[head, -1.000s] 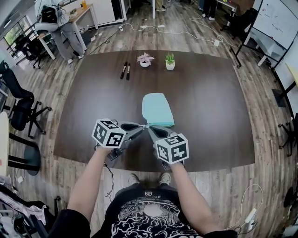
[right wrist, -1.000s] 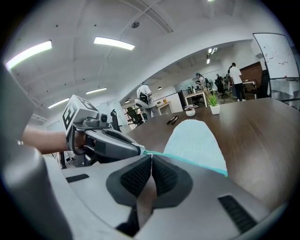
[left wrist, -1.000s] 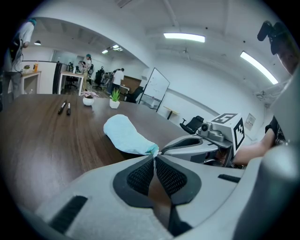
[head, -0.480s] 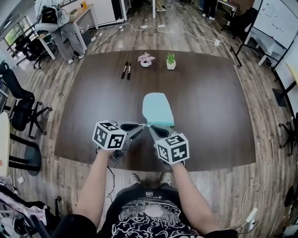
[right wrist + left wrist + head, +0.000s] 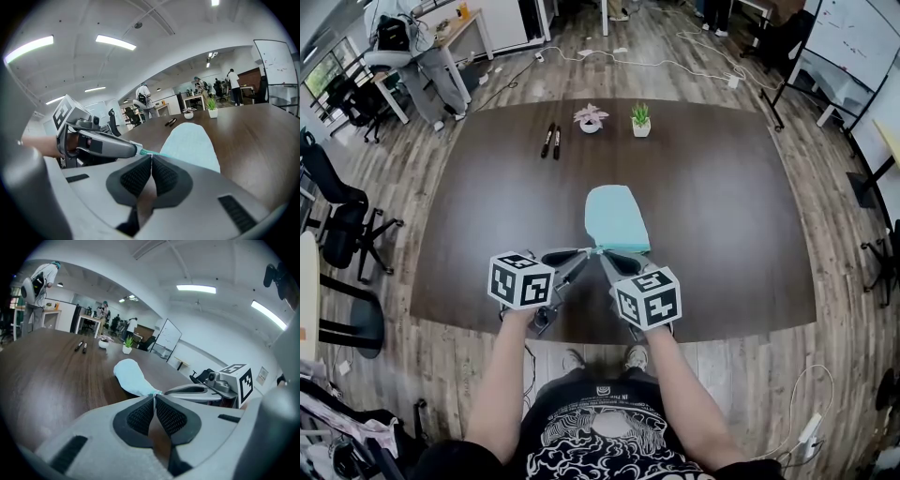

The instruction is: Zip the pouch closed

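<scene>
- Head view: the dark wooden table [image 5: 722, 234] fills the middle, with a pair of markers [image 5: 551, 140] and two small potted plants [image 5: 616, 119] near its far edge, well apart from the work.
- The pale teal pouch [image 5: 615, 217] lies flat near the table's centre. Its long axis runs straight away from the person, and its near short edge faces the grippers.
- The left gripper [image 5: 591, 252] and right gripper [image 5: 602, 254] come in from either side like a V, and their tips meet at the pouch's near-left corner.
- The left gripper's jaws are pressed together. The right gripper view shows a thin teal tab of the pouch pinched at their tip.
- The right gripper's jaws are also together, nipping the teal edge just beside that tab.
- Which one has the slider is too small to tell.
- A darker band along the near edge looks like the zip. If so, it runs rightward from the jaws, on the right gripper's side, so the right gripper would likely pull while the left anchors.
</scene>
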Demonstrator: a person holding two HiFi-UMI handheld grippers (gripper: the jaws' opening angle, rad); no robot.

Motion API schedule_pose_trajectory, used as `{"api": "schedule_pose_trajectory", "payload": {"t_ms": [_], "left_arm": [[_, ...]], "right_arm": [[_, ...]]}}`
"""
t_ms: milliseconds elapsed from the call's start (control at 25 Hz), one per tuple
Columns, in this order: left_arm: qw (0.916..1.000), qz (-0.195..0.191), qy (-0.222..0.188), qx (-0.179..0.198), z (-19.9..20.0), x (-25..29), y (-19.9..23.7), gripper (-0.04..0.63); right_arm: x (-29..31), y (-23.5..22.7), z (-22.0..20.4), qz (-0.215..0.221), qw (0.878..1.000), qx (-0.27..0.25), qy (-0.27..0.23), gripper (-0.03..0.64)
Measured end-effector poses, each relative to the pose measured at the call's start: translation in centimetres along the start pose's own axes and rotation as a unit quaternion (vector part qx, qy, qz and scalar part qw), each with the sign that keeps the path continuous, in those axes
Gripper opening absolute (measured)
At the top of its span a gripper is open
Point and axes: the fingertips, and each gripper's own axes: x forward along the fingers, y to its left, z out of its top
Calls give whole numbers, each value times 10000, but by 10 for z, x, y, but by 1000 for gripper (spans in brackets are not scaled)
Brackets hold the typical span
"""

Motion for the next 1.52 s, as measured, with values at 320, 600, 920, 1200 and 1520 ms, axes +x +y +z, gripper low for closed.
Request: {"api": "schedule_pose_trajectory", "payload": {"t_ms": [320, 600, 920, 1200, 1520], "left_arm": [[9999, 80, -77, -113, -3, 1, -1, 23], [9998, 110, -83, -150, -4, 1, -1, 23], [9995, 127, -150, -239, -5, -5, 3, 23], [9991, 249, -184, -284, -6, -8, 10, 23], [9968, 504, -430, -452, 1, -13, 21, 23]], "right_arm": [[0, -3, -3, 35, 9999, 134, -38, 3], [0, -3, -2, 27, 9998, 191, -65, 3], [-1, -10, -5, -90, 9995, 313, -53, 3], [1, -9, -7, -118, 9994, 311, -20, 3], [-3, -24, -8, -354, 9986, 382, -35, 3]]}}
